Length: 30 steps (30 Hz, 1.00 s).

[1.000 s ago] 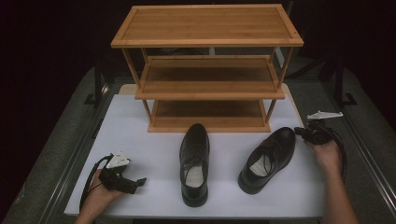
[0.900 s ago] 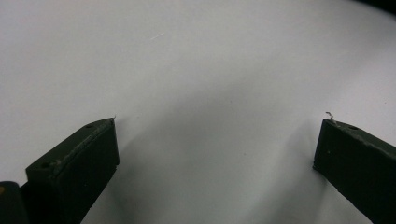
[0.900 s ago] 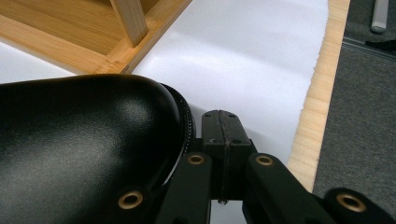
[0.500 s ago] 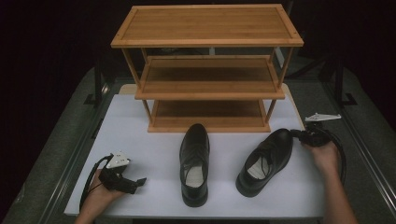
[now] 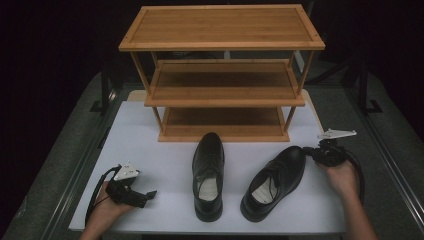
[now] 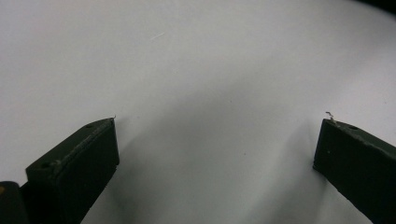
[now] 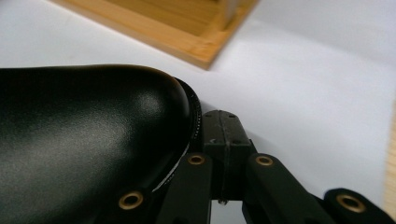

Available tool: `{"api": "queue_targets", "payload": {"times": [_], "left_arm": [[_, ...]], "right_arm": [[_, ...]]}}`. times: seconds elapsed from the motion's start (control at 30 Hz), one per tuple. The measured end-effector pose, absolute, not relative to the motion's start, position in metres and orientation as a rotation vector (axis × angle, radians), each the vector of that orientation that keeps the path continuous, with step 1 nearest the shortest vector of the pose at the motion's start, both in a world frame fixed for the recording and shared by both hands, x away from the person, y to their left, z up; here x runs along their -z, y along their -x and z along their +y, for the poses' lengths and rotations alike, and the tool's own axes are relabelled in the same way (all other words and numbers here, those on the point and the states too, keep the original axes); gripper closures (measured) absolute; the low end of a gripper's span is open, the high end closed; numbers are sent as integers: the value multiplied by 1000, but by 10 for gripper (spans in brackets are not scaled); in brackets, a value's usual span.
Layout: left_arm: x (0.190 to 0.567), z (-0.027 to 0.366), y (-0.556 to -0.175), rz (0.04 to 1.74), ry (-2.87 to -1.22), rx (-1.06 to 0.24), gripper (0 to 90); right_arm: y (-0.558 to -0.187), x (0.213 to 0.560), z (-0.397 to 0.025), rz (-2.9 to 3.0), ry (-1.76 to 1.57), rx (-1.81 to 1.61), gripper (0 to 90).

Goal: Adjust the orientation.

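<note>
My right hand-held gripper [image 5: 311,152] sat at the toe of the right shoe [image 5: 274,181], near the counter's [image 5: 165,150] right edge. In the right gripper view its jaws were drawn together, their tips tight against the welt at the toe [image 7: 84,140]; I think they pinched the sole's rim there, though the glossy toe cap hid the far jaw and I could not be sure of the grip. My right hand [image 5: 342,175] held the tool from behind, its cable looping beside my wrist, the grey plate [image 5: 336,134] on top.

That shoe lay on the white counter, angled, toe pointing up and to the right toward the rack's [image 5: 222,75] front right corner, heel nearer me. The rack's lowest board [image 7: 187,32] showed just beyond the toe in the right gripper view, apart from it.

The other shoe [image 5: 208,175] stood straight, toe toward the rack and close to its bottom shelf, heel toward me. The two shoes were near each other but not touching.

My left hand-held gripper [image 5: 145,196] rested low on the counter at the front left, well apart from both shoes, pointing right toward the straight shoe. Its jaws stood wide, with bare white surface between them in the left gripper view and nothing held. My left hand [image 5: 107,210] gripped it from the near side.

The wooden rack stood at the back with three shelves, all bare.
</note>
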State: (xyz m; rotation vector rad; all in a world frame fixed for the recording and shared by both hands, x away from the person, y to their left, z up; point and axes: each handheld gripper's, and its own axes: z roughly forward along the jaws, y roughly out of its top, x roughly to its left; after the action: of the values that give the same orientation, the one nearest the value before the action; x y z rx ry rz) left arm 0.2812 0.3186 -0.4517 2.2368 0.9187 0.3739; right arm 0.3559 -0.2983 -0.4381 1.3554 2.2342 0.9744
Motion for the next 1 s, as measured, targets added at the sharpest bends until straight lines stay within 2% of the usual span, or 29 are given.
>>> {"api": "queue_targets", "payload": {"times": [0.3, 0.67, 1.0], "left_arm": [[452, 319, -281, 919, -2237, -373, 0], [452, 319, -281, 919, -2238, -374, 0], [452, 319, -281, 919, -2238, -374, 0]], "right_arm": [[-346, 436, -294, 2216, -1356, -947, 899], [-285, 424, -297, 2157, -1336, -1091, 899], [-240, 433, -281, 2226, -1275, -1160, 900]]}}
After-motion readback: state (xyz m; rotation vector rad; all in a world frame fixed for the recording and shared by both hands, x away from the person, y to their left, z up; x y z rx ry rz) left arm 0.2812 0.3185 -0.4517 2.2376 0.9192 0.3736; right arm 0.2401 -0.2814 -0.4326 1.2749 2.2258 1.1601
